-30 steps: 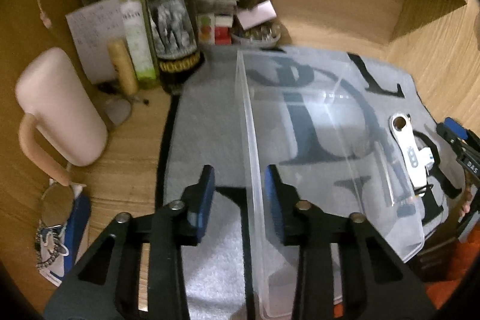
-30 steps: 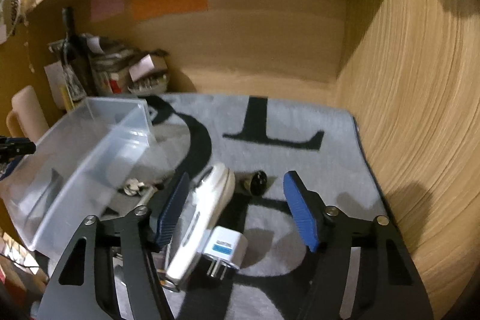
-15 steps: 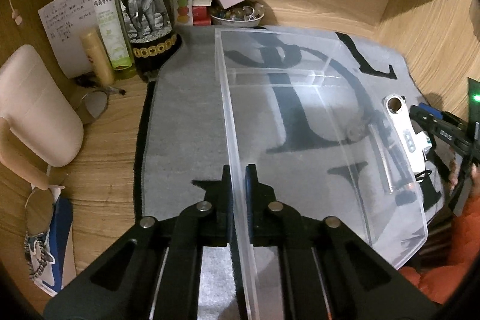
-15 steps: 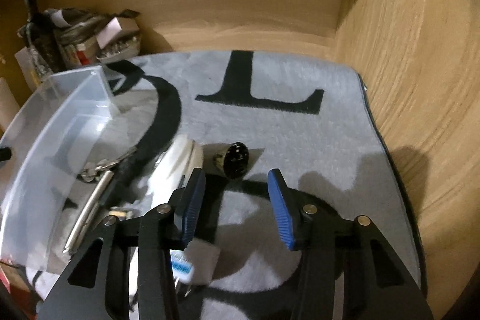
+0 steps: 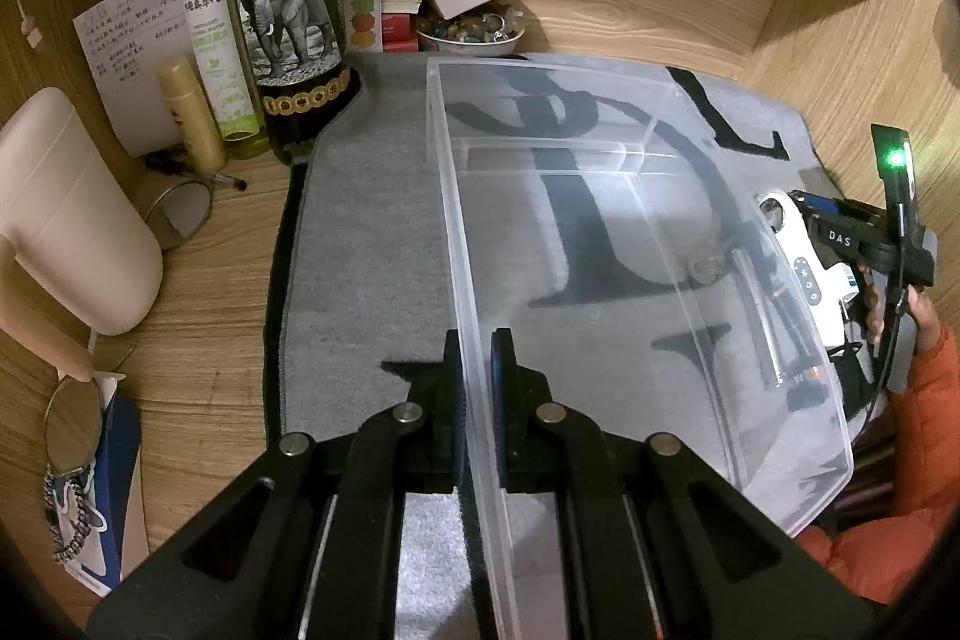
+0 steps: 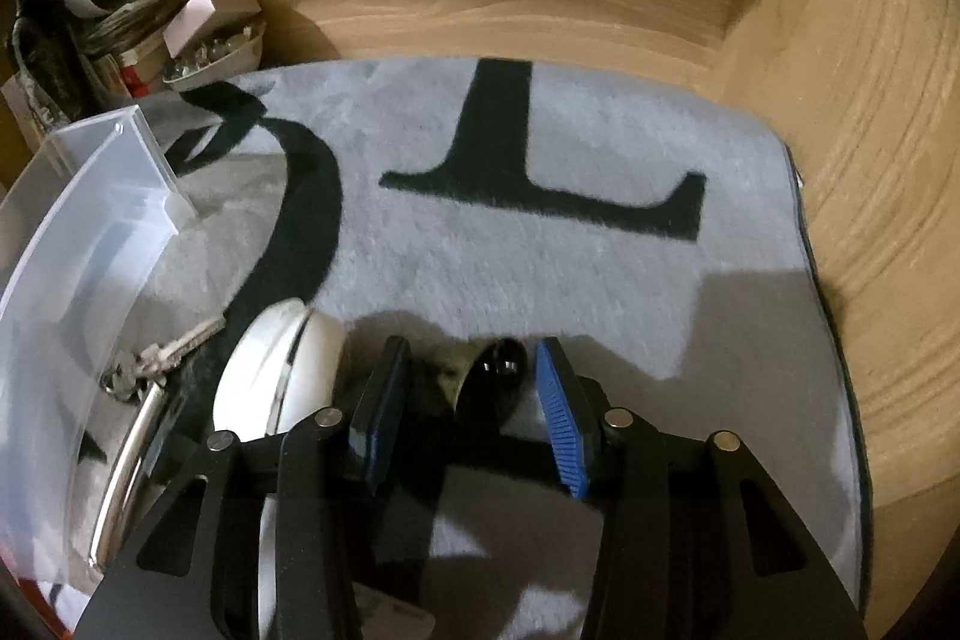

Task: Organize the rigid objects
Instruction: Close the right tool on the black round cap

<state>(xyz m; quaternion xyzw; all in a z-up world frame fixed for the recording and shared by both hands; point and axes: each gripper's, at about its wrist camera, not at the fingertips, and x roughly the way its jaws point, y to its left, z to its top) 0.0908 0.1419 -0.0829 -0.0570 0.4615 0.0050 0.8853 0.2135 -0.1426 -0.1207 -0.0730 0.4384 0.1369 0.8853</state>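
Partly hidden between right gripper (image 6: 471,409) pads, small dark object (image 6: 498,376).

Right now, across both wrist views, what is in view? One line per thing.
clear plastic bin: 1, transparent, on mat
grey mat: 1, grey with black letters, on desk
small black object: 1, black, on mat between right fingers
white device: 1, white, beside bin
keys: 1 bunch, metal, by bin's right wall
wine bottle: 1, dark, back left
spray bottle: 1, green
pitcher: 1, pink, left
bowl: 1, white, back
left gripper: black, shut on bin wall
right gripper: black, blue pads, open
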